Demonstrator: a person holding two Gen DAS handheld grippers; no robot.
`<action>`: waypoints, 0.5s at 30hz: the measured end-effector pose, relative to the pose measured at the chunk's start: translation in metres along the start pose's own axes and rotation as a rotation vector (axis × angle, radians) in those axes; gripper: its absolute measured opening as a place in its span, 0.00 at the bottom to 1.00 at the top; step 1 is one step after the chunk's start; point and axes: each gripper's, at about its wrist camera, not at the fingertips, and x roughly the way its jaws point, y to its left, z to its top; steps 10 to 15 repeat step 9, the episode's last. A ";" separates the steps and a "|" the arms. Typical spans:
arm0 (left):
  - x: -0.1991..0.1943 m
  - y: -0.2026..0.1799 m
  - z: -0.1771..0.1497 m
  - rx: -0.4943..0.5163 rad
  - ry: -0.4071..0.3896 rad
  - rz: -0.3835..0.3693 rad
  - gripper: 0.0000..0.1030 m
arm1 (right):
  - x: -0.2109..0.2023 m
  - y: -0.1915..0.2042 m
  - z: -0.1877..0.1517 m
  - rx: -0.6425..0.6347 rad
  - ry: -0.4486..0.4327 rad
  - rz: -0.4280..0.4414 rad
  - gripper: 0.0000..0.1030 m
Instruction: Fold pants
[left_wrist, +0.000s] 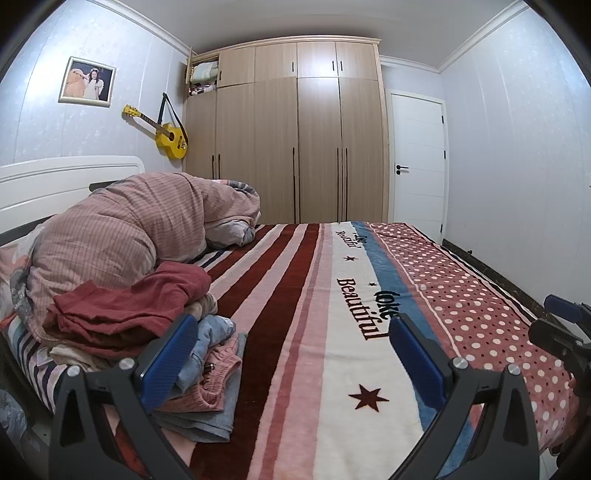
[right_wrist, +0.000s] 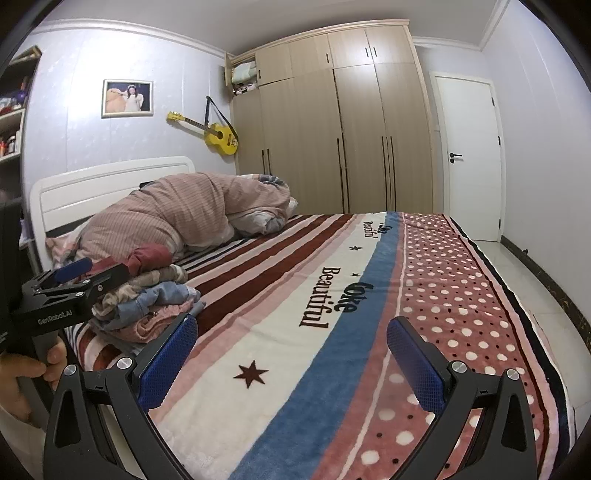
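A pile of clothes (left_wrist: 155, 325) lies at the left of the bed, with dark red pants (left_wrist: 125, 306) on top, and light blue, pink and grey garments under them. My left gripper (left_wrist: 291, 347) is open and empty, its left finger beside the pile. My right gripper (right_wrist: 291, 347) is open and empty above the striped blanket (right_wrist: 332, 295). The pile also shows in the right wrist view (right_wrist: 147, 299), partly behind the left gripper's body (right_wrist: 70, 291). The right gripper's edge shows in the left wrist view (left_wrist: 561, 332).
A rolled pink striped duvet (left_wrist: 140, 229) lies by the white headboard (left_wrist: 66, 177). A wooden wardrobe (left_wrist: 295, 140) and white door (left_wrist: 417, 158) stand beyond the bed. A yellow guitar (left_wrist: 166, 134) hangs on the wall. Tiled floor (right_wrist: 546, 295) runs along the bed's right side.
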 end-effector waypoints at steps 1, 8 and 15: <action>0.000 0.000 0.000 0.001 0.000 0.000 0.99 | 0.000 0.000 0.000 0.001 0.000 -0.001 0.99; 0.000 -0.001 0.000 0.007 0.005 -0.008 0.99 | 0.000 -0.001 0.001 0.004 0.000 0.002 0.99; 0.001 -0.001 -0.001 0.005 0.006 -0.003 0.99 | -0.001 -0.001 0.000 0.006 0.000 0.003 0.99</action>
